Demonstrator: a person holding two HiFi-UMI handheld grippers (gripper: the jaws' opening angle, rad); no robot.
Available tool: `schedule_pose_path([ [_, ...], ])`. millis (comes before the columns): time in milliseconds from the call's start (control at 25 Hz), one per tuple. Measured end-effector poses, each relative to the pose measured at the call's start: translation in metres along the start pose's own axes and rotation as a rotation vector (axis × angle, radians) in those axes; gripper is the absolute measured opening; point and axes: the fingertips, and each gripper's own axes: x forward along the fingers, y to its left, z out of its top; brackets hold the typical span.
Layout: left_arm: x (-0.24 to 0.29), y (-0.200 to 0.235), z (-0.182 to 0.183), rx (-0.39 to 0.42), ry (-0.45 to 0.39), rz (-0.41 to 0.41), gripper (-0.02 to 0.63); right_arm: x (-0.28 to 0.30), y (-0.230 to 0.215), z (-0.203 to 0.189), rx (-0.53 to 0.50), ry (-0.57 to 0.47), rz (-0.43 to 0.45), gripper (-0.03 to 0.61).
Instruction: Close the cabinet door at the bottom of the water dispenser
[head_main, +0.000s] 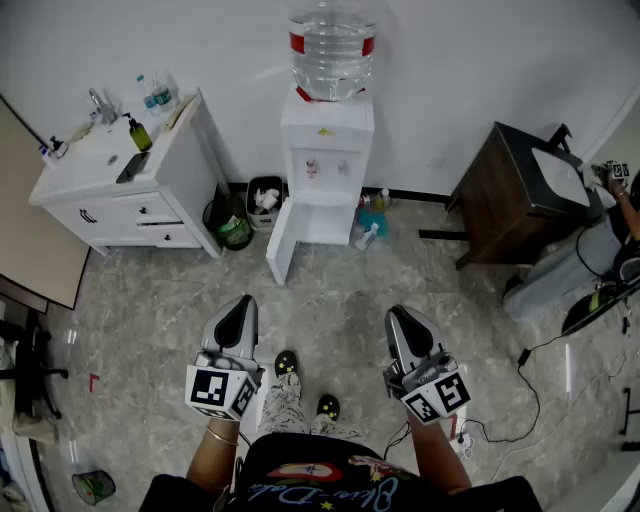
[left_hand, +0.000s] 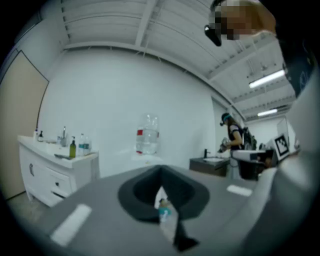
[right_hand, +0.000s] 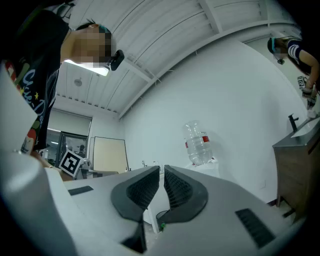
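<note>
The water dispenser (head_main: 326, 165) stood against the white wall, between a white vanity (head_main: 150, 200) and a dark one (head_main: 505, 195). Its bottom cabinet door (head_main: 281, 243) hung open, angled out over the marbled floor (head_main: 340, 295) on the left side. Both tongs were held well short of it. The left gripper (head_main: 240, 312) had its jaws pressed together, empty. The right gripper (head_main: 402, 322) showed only a thin slit between its ribbed pads (right_hand: 177, 187), with nothing gripped.
</note>
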Motion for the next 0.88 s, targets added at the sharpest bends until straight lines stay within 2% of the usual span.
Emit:
schedule_pose_path([
  [200, 0.025, 0.038, -0.028, 0.079, 0.079, -0.019, 0.000, 0.043, 0.001, 0.001, 0.033, -0.003, -0.013, 0.017],
  [360, 0.060, 0.081, -0.051, 0.133, 0.074, -0.041, 0.000, 0.092, 0.002, -0.014, 0.060, 0.025, -0.015, 0.017],
  [520, 0.094, 0.122, -0.074, 0.109, 0.070, -0.054, 0.000, 0.147, -0.007, -0.027, 0.035, 0.004, -0.025, 0.017],
  [640, 0.112, 0.149, -0.097, 0.076, 0.098, -0.048, 0.000, 0.183, -0.014, -0.042, 0.017, -0.016, -0.033, 0.017],
  [880, 0.145, 0.179, -0.157, 0.072, 0.143, -0.070, 0.000, 0.213, -0.031, -0.086, 0.048, -0.012, -0.054, 0.018],
])
